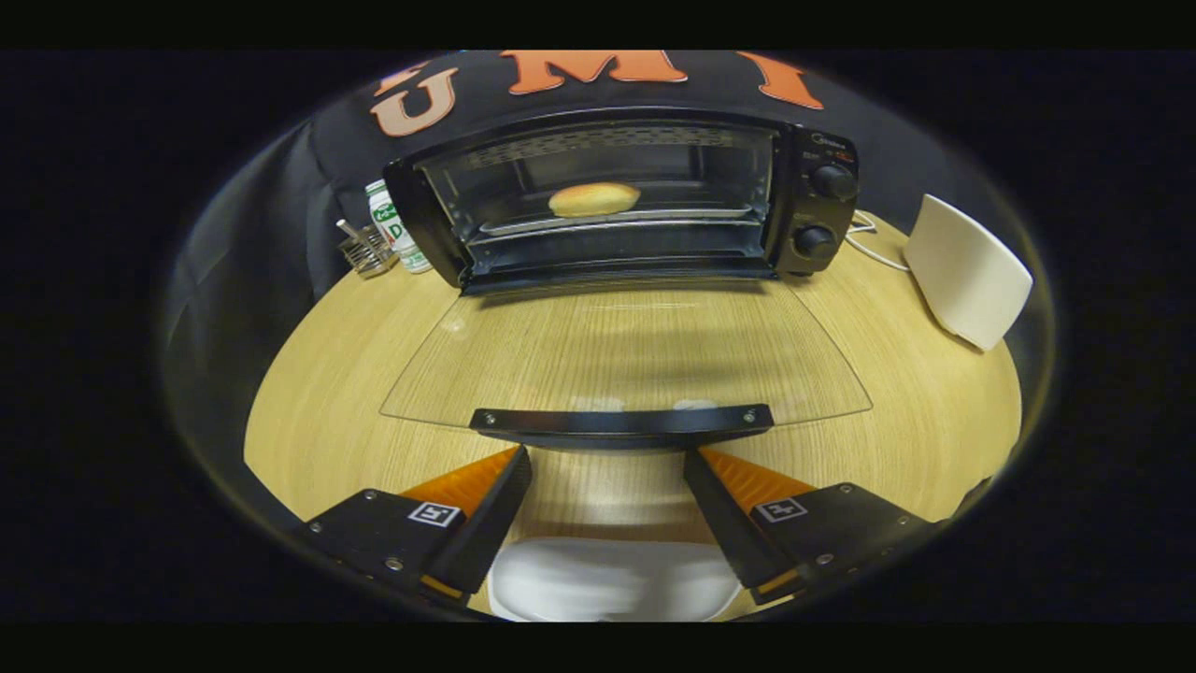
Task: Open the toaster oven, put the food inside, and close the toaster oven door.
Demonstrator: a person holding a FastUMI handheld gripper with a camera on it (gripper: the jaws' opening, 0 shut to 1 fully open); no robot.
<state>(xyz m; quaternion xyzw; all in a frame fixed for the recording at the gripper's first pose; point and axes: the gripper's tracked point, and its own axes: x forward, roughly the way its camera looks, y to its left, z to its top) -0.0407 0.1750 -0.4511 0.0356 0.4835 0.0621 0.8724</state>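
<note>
**A:** How did the toaster oven (621, 196) look at that moment?

**B:** It was a black metal box with rounded corners, standing at 12 o'clock from my gripper (607, 467), at the far side of the wooden table (308, 402). Its door (626, 355) was fully open and lay flat toward me. The door was a clear glass pane, so I saw the pale wood grain through it. A dark, long handle (621, 422) ran along its near edge.

**A:** And the food?

**B:** The bread roll (594, 198) was inside, on the wire rack (617, 221), about in the middle of the chamber. It was oval, smooth and golden-brown.

**A:** What were your fingers doing?

**B:** They were spread apart and held nothing. The handle was just ahead of the tips, not touching them as far as I could tell. The inner faces of the fingers had a ribbed texture.

**A:** Anything else around?

**B:** Two round black knobs (824, 211) sat on the oven's panel at 1 o'clock. A white plate (967, 271) with rounded corners stood tilted at 2 o'clock, with a white cable (874, 245) between it and the oven. At 11 o'clock, beside the oven, were a small white bottle (394, 226) and a little wire holder (366, 250). A blurred white object (612, 579) lay below, between my fingers; I could not tell what it was.
</note>
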